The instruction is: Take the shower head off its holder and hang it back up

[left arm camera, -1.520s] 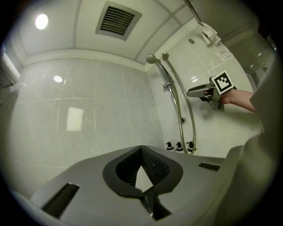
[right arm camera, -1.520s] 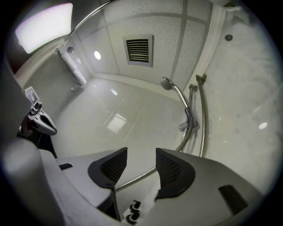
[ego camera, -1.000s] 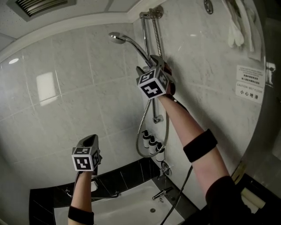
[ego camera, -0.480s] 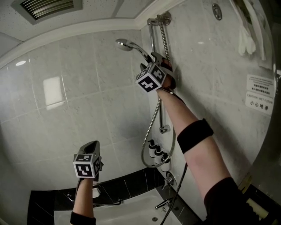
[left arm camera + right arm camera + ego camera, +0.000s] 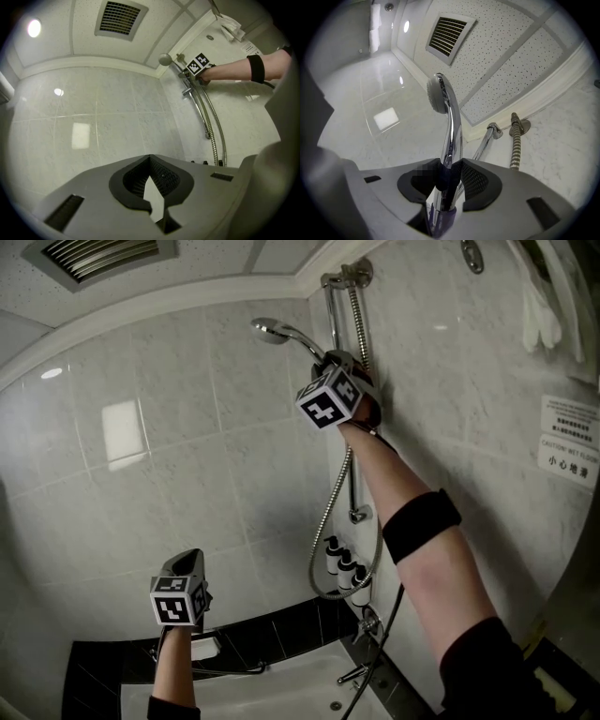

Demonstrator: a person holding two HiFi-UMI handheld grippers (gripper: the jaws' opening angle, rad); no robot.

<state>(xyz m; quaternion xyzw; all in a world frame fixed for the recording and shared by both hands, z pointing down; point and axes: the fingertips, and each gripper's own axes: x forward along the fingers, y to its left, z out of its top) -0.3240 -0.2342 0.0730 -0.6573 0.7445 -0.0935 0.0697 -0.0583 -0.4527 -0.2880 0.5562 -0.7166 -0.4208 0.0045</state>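
Since a second ago my left gripper [image 5: 190, 563] has drifted a touch lower in the head view, while my right gripper [image 5: 336, 360] has climbed to the shower handle, and its jaws have just been closing on it. Low on the left, the left gripper points at the tiled wall [image 5: 187, 427] above the dark ledge [image 5: 281, 615], its jaws pressed together with nothing between them. Further right, the shower head [image 5: 272, 331] juts out near the ceiling, its chrome handle slanting down toward the rail [image 5: 353, 479]. The right gripper is raised there on an outstretched arm. In its own view the pads pinch the handle from both sides, the spray face above them. The holder is hidden behind that gripper, so I cannot tell whether the handle sits in it. The metal hose [image 5: 323, 521] hangs in a loop beside the rail, with three small bottles [image 5: 345, 568] near the loop's bottom.
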